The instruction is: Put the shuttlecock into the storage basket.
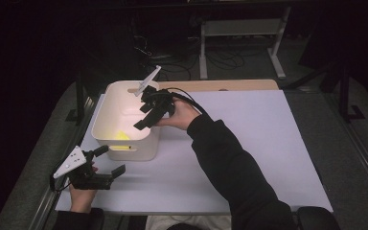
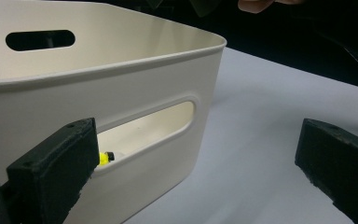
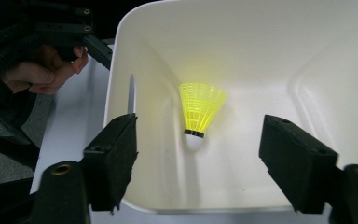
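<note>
A white bin [image 1: 143, 146] with handle slots stands at the table's far left. On its floor lies a yellow shuttlecock [image 3: 200, 109], cork end toward me, small and yellow from above [image 1: 121, 135] and glimpsed through the near handle slot [image 2: 104, 158]. My right gripper [image 1: 146, 110] hovers over the bin's right side, pointing down into it. Its jaws stand open [image 3: 199, 154] with nothing between them, the shuttlecock well below. My left gripper [image 1: 110, 160] rests low at the front left, open and empty [image 2: 198, 154], just in front of the bin's near wall [image 2: 135, 88].
The white tabletop [image 1: 249, 143] stretches bare to the right of the bin. A wooden strip [image 1: 220, 85] runs along its far edge. Beyond it stand a desk frame [image 1: 239, 28] and cables on a dark floor. The hand [image 3: 42, 70] holding the left gripper sits outside the bin.
</note>
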Available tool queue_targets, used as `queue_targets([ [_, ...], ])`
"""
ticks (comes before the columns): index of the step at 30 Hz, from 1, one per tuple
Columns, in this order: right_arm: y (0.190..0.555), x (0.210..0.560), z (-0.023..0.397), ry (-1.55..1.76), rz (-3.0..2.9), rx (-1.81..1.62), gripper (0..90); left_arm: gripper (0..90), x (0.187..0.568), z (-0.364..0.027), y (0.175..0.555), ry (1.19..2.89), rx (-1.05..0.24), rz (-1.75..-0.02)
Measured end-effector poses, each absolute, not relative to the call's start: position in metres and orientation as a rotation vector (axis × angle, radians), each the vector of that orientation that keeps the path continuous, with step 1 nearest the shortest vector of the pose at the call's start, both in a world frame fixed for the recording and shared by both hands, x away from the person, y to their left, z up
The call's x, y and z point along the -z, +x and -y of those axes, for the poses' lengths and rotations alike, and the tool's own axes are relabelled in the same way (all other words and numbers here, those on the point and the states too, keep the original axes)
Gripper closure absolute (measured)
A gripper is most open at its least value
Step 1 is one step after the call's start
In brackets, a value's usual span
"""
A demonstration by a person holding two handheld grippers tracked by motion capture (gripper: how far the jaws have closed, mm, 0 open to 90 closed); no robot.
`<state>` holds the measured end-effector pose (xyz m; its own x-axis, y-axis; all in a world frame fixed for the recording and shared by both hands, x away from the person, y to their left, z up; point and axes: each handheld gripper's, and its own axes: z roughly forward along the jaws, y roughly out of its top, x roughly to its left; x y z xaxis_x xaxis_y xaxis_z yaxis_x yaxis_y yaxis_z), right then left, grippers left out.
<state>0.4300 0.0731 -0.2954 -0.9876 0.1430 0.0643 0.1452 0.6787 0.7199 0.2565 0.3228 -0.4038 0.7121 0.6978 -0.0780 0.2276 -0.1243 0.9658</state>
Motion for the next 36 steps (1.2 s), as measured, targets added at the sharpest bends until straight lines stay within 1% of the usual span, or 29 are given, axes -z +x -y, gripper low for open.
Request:
queue_targets([
  [2,0.43,0.294,-0.07,-0.267,2.879,1.25,19.5,0.0,0.404,-0.323,0.256,1.688,-0.475,-0.75],
  [5,0.431,0.292,-0.065,-0.293,2.882,1.272,15.7,0.0,0.404,-0.323,0.256,1.688,-0.475,-0.75],
  [13,0.43,0.286,-0.055,-0.32,2.886,1.313,11.7,0.0,0.404,-0.322,0.257,1.691,-0.473,-0.752],
  [16,0.43,0.285,-0.052,-0.334,2.889,1.317,7.2,0.0,0.404,-0.322,0.257,1.691,-0.473,-0.752],
  [22,0.429,0.284,-0.043,-0.343,2.889,1.343,1.4,0.0,0.404,-0.322,0.257,1.694,-0.474,-0.752],
  [25,0.428,0.284,-0.038,-0.357,2.886,1.35,0.0,0.0,0.404,-0.322,0.257,1.694,-0.474,-0.752],
  [36,0.425,0.28,-0.023,-0.382,2.886,1.402,0.0,0.0,0.404,-0.322,0.257,1.694,-0.474,-0.753],
])
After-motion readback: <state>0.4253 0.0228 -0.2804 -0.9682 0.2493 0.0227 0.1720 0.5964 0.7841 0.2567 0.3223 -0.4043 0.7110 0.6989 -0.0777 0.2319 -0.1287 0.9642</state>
